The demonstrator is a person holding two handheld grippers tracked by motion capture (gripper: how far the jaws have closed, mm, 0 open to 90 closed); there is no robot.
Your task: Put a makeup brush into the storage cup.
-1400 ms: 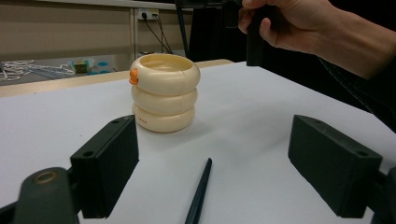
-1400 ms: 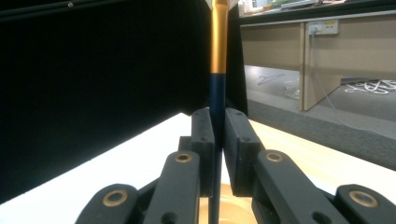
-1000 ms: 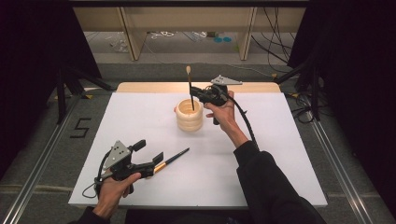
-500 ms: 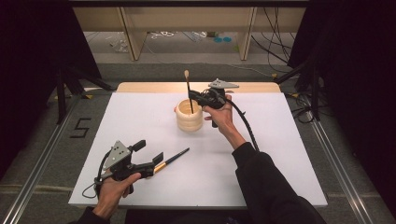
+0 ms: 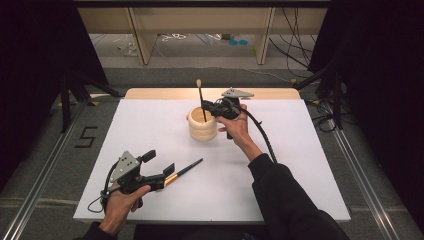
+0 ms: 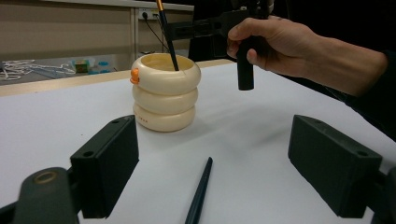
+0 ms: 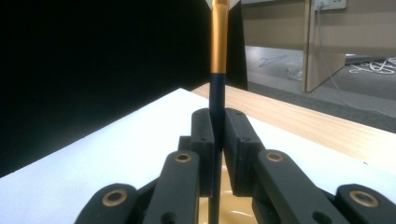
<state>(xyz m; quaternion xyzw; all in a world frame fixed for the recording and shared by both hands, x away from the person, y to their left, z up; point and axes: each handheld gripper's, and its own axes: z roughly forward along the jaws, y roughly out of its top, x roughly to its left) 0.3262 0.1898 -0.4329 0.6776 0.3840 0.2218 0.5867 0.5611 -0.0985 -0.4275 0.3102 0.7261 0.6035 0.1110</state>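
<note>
A cream holder (image 5: 202, 129) made of three stacked rings stands at the far middle of the white table. My right gripper (image 5: 206, 108) is shut on a dark brush (image 5: 200, 97) that stands upright, its lower end inside the holder. In the right gripper view the pads (image 7: 205, 140) press the brush handle (image 7: 218, 93) over the holder's mouth (image 7: 231, 207). A second brush (image 5: 184, 170) lies flat at the near left. My left gripper (image 5: 159, 166) is open around it, and in the left gripper view its handle (image 6: 201, 189) lies between the wide jaws, untouched, with the holder (image 6: 164, 95) beyond.
The white table top (image 5: 300, 175) has a wooden strip (image 5: 270, 93) along its far edge. Shelf legs and loose cables sit on the floor behind. Black curtains hang on both sides. A cable (image 5: 265, 140) trails from the right gripper over the table.
The upright brush has sunk a little lower into the holder with my right gripper. The left gripper and the lying brush have stayed where they were.
</note>
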